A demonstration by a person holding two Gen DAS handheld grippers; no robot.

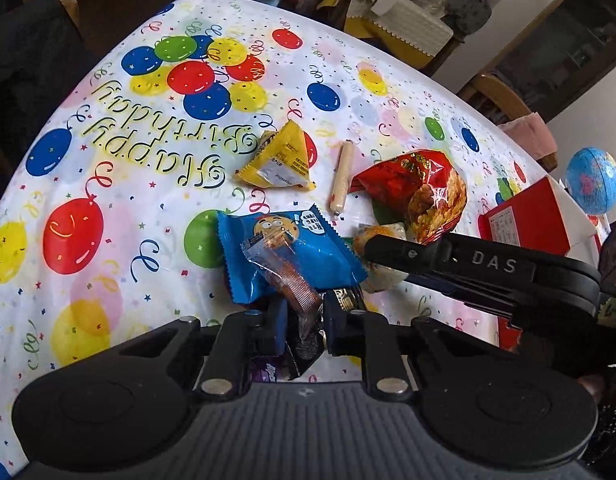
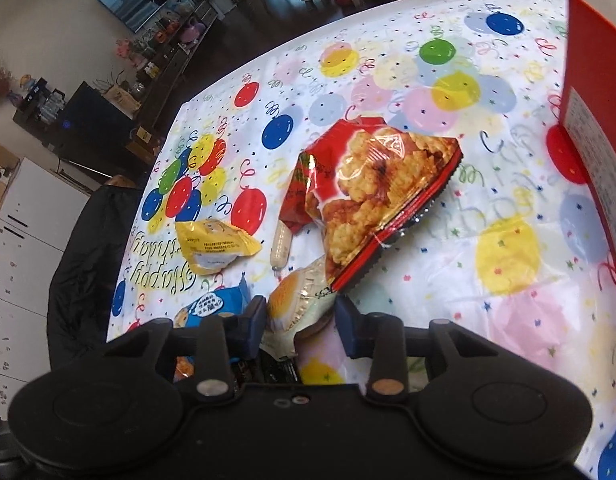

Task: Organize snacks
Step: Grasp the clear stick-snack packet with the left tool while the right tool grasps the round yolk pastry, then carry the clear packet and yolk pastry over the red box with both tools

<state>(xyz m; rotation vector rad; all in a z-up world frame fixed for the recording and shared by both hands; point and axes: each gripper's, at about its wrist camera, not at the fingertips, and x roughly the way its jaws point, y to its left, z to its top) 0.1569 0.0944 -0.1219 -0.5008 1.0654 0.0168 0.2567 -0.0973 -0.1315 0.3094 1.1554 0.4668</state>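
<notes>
My left gripper is shut on a clear-wrapped orange snack stick that lies over a blue cookie packet. A dark packet lies under the jaws. My right gripper is open, its fingers on either side of a pale round-cake packet, not closed on it; its arm shows in the left wrist view. A red bag of fried crackers, a sausage stick and a yellow packet lie on the cloth beyond.
The table carries a balloon-print "Happy Birthday" cloth. A red box stands at the right edge, also seen in the left wrist view. A small globe stands behind it. A dark chair is at the left.
</notes>
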